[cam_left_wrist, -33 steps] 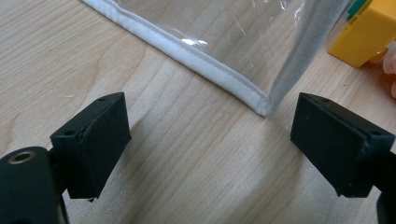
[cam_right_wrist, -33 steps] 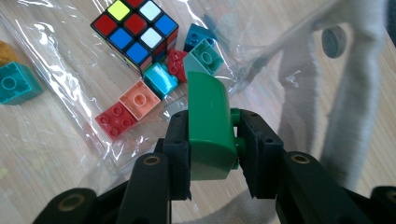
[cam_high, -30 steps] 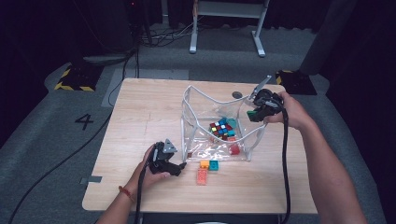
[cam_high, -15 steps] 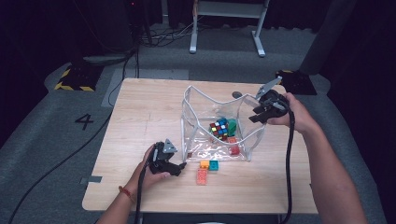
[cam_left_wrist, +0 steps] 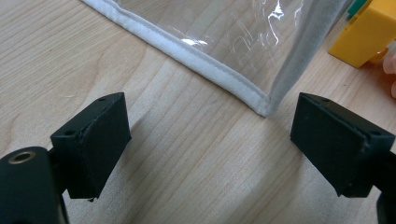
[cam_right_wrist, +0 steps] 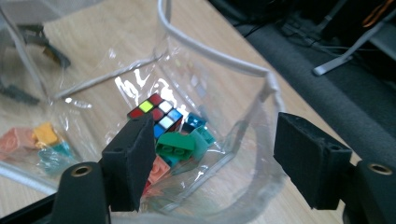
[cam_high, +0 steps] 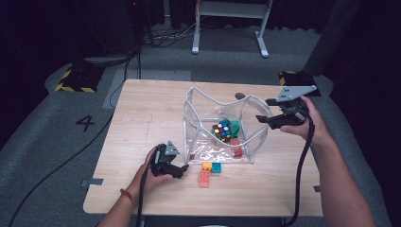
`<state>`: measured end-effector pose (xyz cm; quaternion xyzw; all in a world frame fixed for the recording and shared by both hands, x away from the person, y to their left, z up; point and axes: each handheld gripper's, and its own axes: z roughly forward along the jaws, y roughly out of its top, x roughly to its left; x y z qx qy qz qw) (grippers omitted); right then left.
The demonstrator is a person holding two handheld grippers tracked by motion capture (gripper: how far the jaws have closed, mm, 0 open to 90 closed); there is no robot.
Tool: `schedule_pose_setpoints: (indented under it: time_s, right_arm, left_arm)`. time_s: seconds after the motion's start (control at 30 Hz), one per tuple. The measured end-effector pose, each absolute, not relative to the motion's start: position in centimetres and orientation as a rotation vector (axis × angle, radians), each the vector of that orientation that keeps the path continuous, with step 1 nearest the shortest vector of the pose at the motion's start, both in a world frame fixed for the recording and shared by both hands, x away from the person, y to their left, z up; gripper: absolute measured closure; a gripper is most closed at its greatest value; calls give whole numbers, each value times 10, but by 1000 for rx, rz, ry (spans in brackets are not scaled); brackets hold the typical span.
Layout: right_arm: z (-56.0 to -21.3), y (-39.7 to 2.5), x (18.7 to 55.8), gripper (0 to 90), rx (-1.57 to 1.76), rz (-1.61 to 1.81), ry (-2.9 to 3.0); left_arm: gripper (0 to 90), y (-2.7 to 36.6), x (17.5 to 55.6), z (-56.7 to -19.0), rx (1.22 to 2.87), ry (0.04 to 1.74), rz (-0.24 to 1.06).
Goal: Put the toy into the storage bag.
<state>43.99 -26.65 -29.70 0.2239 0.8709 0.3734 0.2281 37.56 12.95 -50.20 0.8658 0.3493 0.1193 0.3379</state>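
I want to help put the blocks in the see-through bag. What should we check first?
1. Left hand-held gripper open: ok, jaws wide apart.
2. Right hand-held gripper open and holding nothing: ok.
3. Clear bag mouth open on top: ok.
4. Loose blocks within reach: ok, orange block, teal block and pink block lie on the table just outside the bag.
5. Room inside the bag: ok, puzzle cube and a few blocks leave space.
6. Bag will stay put when pushed: cannot tell.

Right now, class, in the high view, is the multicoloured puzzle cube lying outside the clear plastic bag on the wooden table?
No, the multicoloured puzzle cube sits inside the clear plastic bag, behind its see-through wall.
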Motion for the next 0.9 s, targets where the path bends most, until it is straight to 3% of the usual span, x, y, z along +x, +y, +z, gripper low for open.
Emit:
schedule_pose_setpoints:
  time_s: [0.5, 0.9]
  right_arm:
    - [-309, -306, 391, 284, 675, 1156, 2249]
    - [-349, -304, 360, 303, 647, 1247, 2259]
  left_arm:
    - [120, 129, 376, -502, 2255, 913, 312]
    - [120, 129, 376, -502, 2251, 911, 310]
